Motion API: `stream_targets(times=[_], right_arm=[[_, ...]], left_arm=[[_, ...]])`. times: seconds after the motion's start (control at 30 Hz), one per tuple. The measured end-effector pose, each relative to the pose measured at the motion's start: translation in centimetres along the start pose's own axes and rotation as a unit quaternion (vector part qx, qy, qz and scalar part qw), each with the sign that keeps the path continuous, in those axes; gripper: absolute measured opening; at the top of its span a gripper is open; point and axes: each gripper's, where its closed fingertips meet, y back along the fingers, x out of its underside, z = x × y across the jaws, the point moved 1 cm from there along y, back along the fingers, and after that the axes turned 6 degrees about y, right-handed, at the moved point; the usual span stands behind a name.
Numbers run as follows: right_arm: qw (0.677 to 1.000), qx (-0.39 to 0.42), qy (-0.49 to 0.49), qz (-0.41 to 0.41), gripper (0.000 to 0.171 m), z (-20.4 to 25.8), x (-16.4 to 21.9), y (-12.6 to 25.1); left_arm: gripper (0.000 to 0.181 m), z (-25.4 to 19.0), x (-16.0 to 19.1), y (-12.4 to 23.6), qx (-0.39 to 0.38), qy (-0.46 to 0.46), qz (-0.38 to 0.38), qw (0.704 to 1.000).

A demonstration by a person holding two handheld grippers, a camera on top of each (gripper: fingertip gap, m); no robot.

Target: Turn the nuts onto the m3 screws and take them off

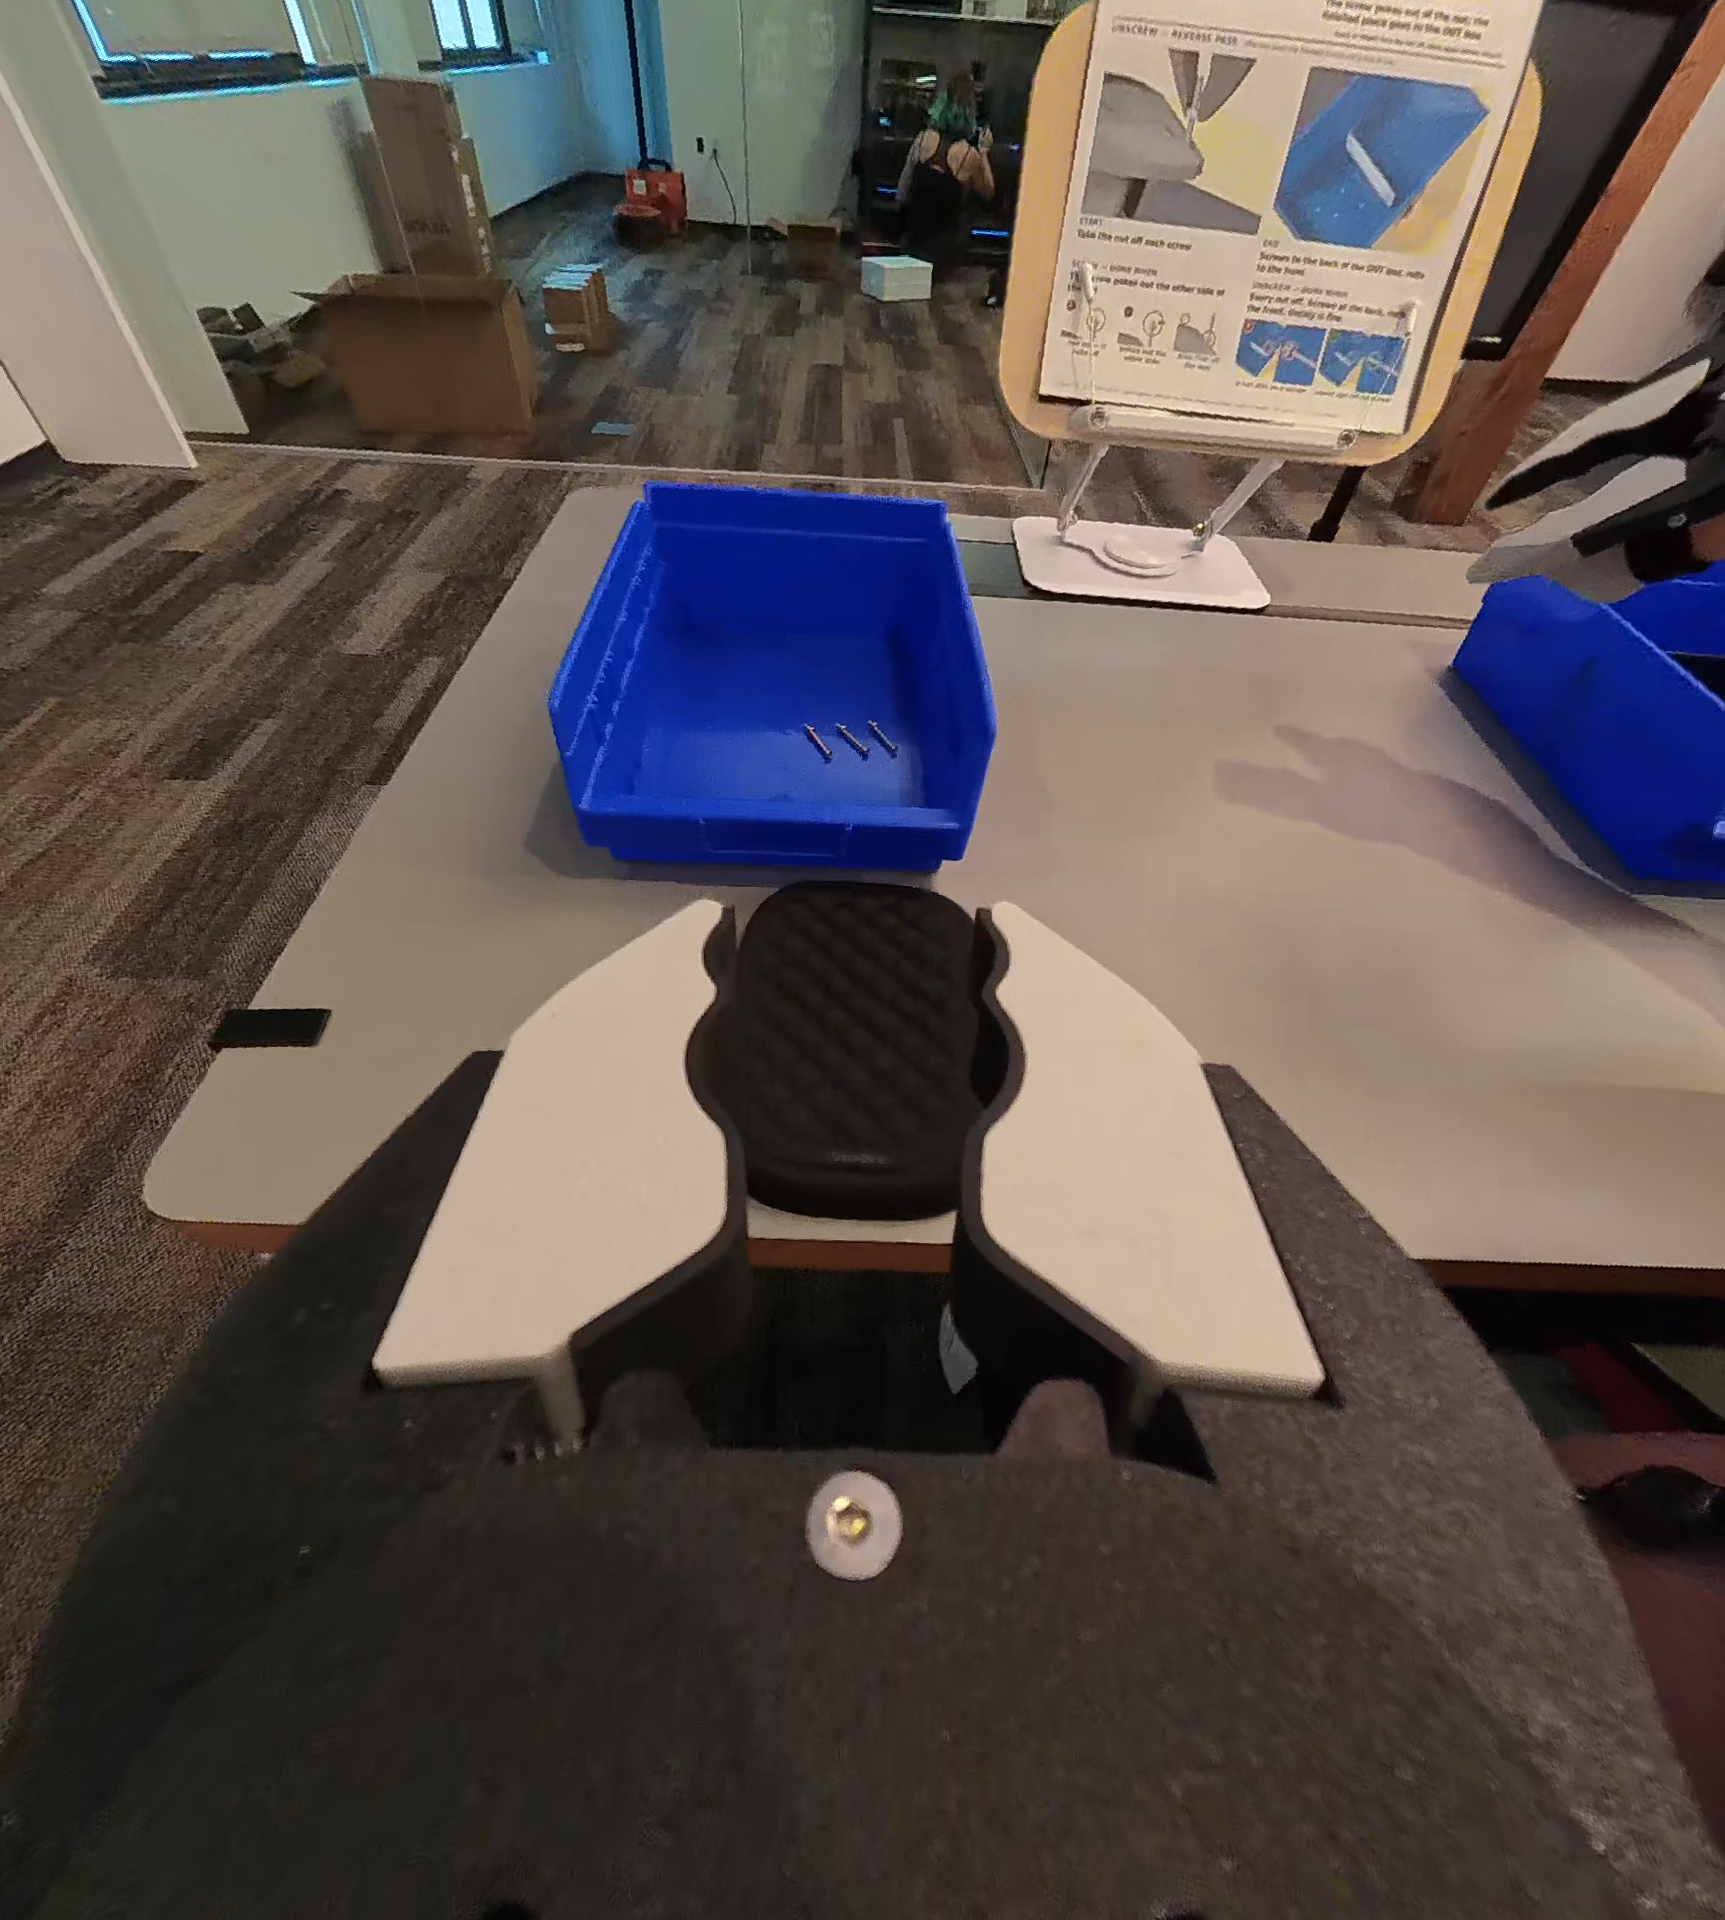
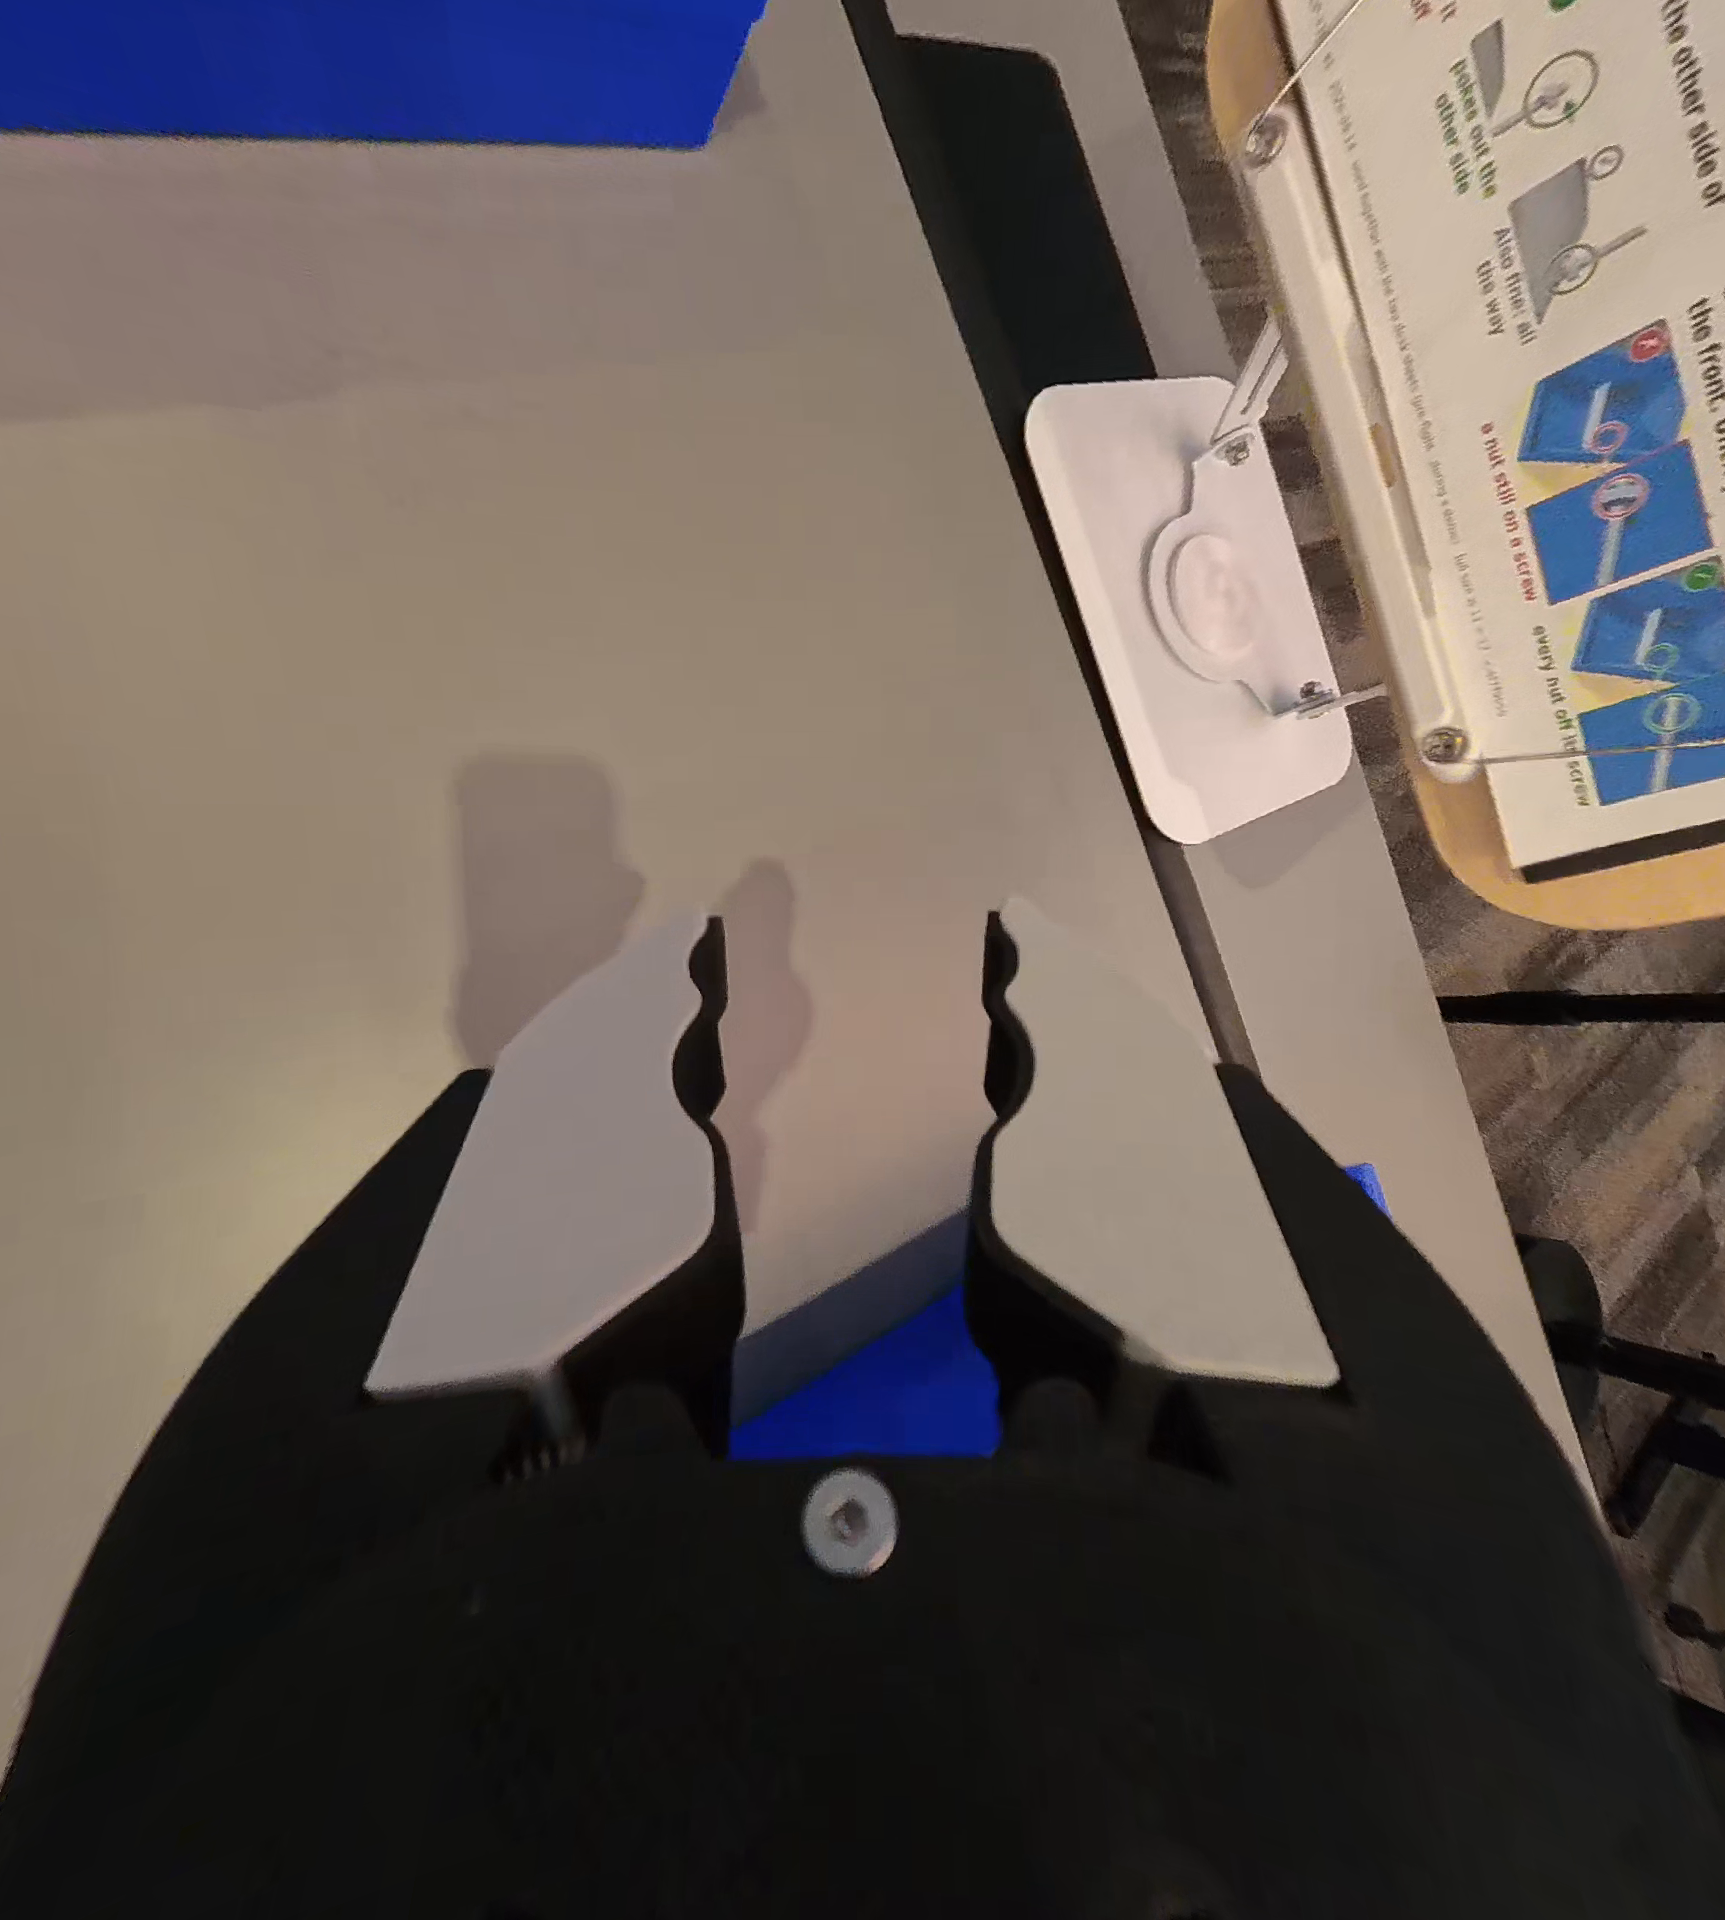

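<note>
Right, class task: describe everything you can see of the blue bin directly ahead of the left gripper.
The blue bin is an open-topped, moulded plastic tray with ribbed left wall and a lowered front lip. It sits upright and flat on the grey table, just beyond a black padded rest. Three thin screws lie side by side on its floor near the front right. No gripper touches it.

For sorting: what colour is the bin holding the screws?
Blue bin, clearest in the left wrist view.

Ahead of the white, black-edged fingers (image 1: 629, 1122) sits a bright blue bin (image 1: 619, 727) on the pale grey desk (image 1: 1201, 935). Between them lies a black pad (image 1: 842, 1039) (diagonally ribbed), and the carpet (image 1: 110, 727) left of them is mottled grey-brown.
</note>
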Motion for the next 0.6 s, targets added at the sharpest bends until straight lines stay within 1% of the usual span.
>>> stream_targets(times=[0.1, 0.23, 0.33, 0.43, 0.53, 0.6], right_arm=[[1.0, -0.002, 0.007, 0.01, 0.048, 0.6, -0.1, -1.1], [0.999, -0.022, -0.004, -0.027, 0.049, 2.2, -2.0, -2.3], [0.997, -0.04, -0.009, -0.069, 0.048, 3.9, -4.5, -3.2], [0.994, -0.037, -0.013, -0.104, 0.048, 5.2, -7.5, -4.5], [0.989, -0.018, -0.027, -0.147, 0.048, 6.1, -10.9, -5.6], [0.984, 0.007, -0.027, -0.177, 0.048, 6.2, -13.3, -5.5]], left_arm=[[0.043, 1.6, -0.1, -0.9, 0.012, 0.004, -0.003, 1.0], [0.043, 5.2, -0.8, -2.1, 0.016, 0.016, -0.008, 1.0], [0.043, 9.1, -1.5, -3.4, 0.018, 0.026, 0.0, 0.999], [0.044, 13.3, -2.1, -5.5, 0.017, 0.018, 0.01, 1.0], [0.044, 17.9, -2.1, -8.0, 0.002, 0.0, 0.021, 1.0], [0.044, 20.7, -2.6, -9.6, -0.006, 0.004, 0.006, 1.0]])
